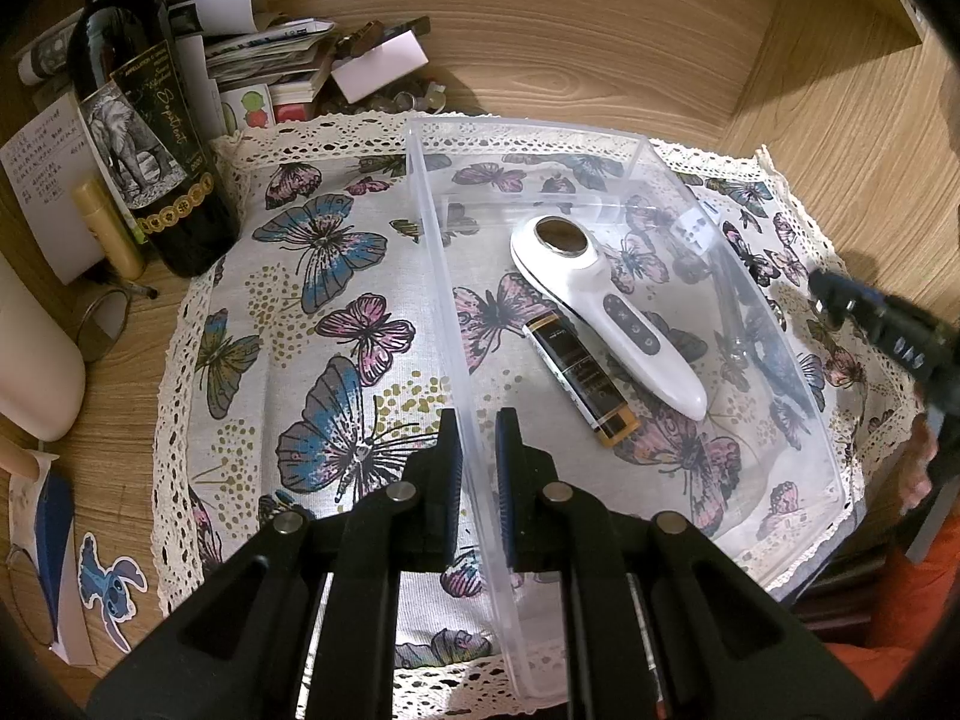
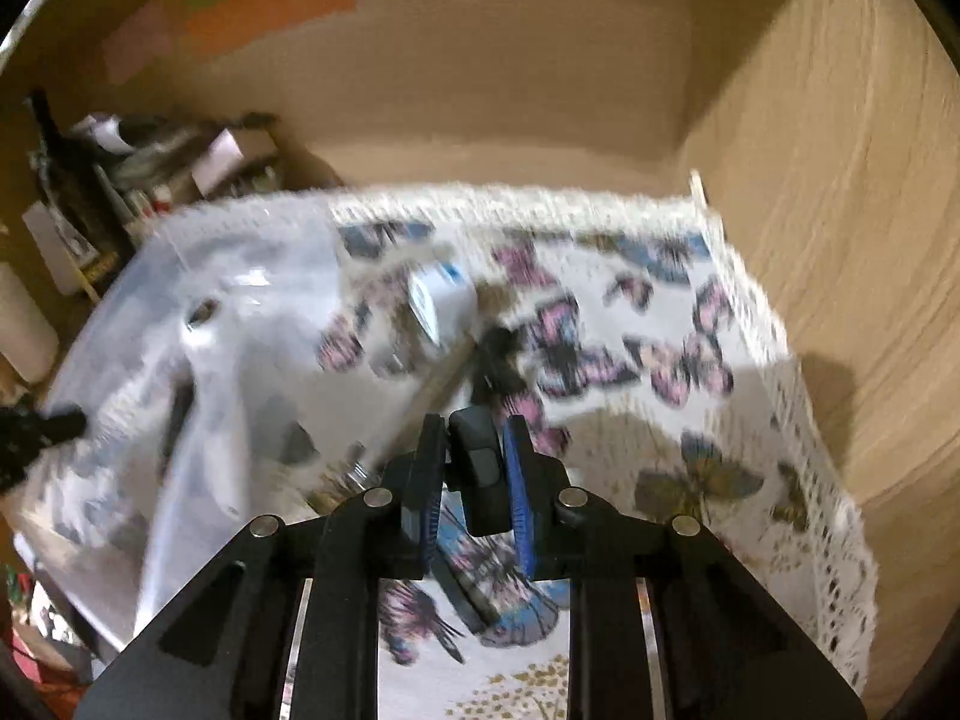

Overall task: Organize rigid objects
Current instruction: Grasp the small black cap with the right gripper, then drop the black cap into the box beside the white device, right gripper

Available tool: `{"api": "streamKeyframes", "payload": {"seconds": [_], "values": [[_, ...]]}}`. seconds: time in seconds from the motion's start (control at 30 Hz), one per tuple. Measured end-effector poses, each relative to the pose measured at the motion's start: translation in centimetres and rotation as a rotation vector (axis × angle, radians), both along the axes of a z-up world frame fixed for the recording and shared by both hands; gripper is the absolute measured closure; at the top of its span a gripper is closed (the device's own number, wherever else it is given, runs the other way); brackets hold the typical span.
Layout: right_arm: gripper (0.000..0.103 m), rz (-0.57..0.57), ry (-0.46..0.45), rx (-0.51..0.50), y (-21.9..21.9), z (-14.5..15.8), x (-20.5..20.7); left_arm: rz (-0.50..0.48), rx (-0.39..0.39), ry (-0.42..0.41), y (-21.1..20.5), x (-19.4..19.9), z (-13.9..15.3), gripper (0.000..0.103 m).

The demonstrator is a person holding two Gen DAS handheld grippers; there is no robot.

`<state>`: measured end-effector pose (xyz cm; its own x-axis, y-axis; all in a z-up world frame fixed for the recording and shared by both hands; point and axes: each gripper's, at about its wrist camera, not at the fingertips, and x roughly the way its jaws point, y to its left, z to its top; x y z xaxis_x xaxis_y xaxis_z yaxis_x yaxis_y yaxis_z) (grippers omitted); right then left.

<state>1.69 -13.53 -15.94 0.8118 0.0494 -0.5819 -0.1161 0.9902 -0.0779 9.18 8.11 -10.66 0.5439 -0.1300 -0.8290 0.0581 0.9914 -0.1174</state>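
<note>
A clear plastic bin (image 1: 528, 125) lies on a butterfly-print cloth (image 1: 336, 276). My left gripper (image 1: 480, 423) is shut on the bin's near left wall. Inside lie a white handheld device (image 1: 606, 306) and a black-and-gold tube (image 1: 579, 375). In the blurred right wrist view, my right gripper (image 2: 474, 423) is shut on a small black object (image 2: 480, 468) above the cloth (image 2: 660, 450), right of the bin (image 2: 180, 372). The right gripper (image 1: 831, 294) also shows at the right edge of the left wrist view. A white-and-blue box (image 2: 441, 300) sits on the cloth beyond it.
A dark wine bottle (image 1: 150, 138), a yellow stick (image 1: 108, 228), stacked papers and cards (image 1: 270, 48) and a round metal-rimmed thing (image 1: 102, 324) crowd the back left. Wooden walls (image 2: 840, 240) close in the back and right. A hand and orange sleeve (image 1: 918, 570) are at right.
</note>
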Motion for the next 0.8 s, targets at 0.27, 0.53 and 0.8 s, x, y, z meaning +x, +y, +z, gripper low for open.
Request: {"api": "streamKeyframes", "payload": {"seconds": [0.27,0.53,0.8], "values": [[0.085,0.127,-0.094,0.006,3.9,3.4,-0.1,0.0,0.0,0.0,0.0,0.0,0.0,0.093],[0.085,0.264,-0.088,-0.037,9.1,3.0,0.5,0.0,-0.002,-0.001,0.0,0.0,0.0,0.093],[0.085,0.288,0.007,-0.099,11.5,0.3,3.1,-0.004,-0.005,-0.002,-0.2,0.1,0.0,0.092]]}}
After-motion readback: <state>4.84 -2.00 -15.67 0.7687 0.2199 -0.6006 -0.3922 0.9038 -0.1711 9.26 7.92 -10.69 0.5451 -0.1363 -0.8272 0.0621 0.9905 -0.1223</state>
